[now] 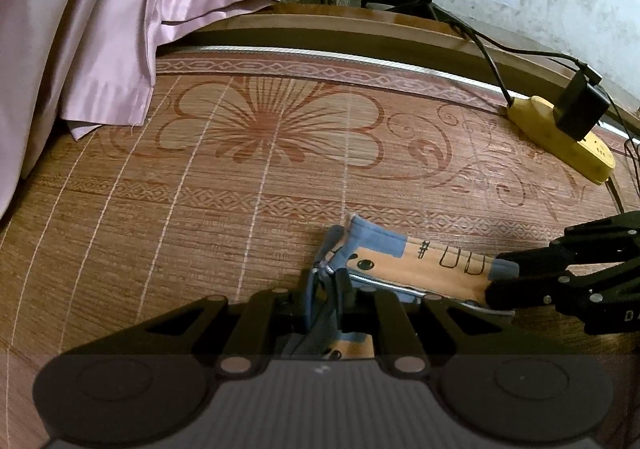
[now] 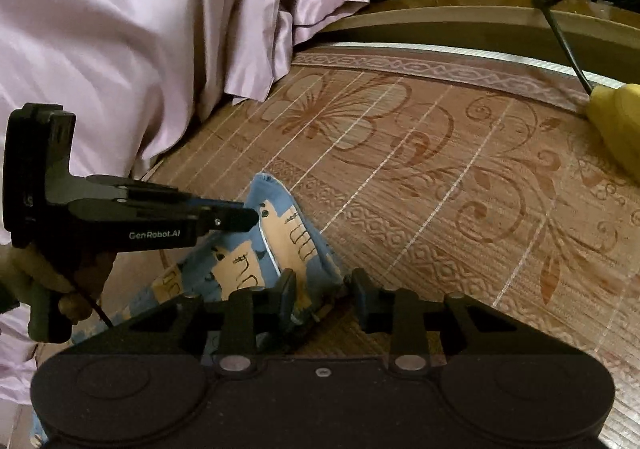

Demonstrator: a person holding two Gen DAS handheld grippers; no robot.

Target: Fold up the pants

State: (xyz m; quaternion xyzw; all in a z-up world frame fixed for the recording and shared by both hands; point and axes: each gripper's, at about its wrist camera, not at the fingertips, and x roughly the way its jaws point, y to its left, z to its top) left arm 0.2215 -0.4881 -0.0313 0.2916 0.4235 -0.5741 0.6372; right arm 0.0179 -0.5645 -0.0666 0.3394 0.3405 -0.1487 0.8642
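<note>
The pants (image 1: 404,269) are soft blue-and-orange printed cloth with a metal zipper, bunched on a woven mat (image 1: 240,189) with a red-brown flower print and pale stitched lines.

The left gripper (image 1: 326,289) lies low over the mat. Its jaws are clenched on a blue fold of the pants, and the rest of the cloth trails off to their right. In the right wrist view, a hand (image 2: 60,289) grips its handle from below.

The right gripper (image 2: 320,293) points out across the mat with jaws released; the gap shows bare mat, and the left finger (image 2: 286,289) touches the pants' edge.

Ahead and left of both jaws hangs glossy, creased lilac satin fabric (image 1: 100,29). Ahead and right lies a rounded yellow power strip (image 1: 560,133) carrying a black plug.
</note>
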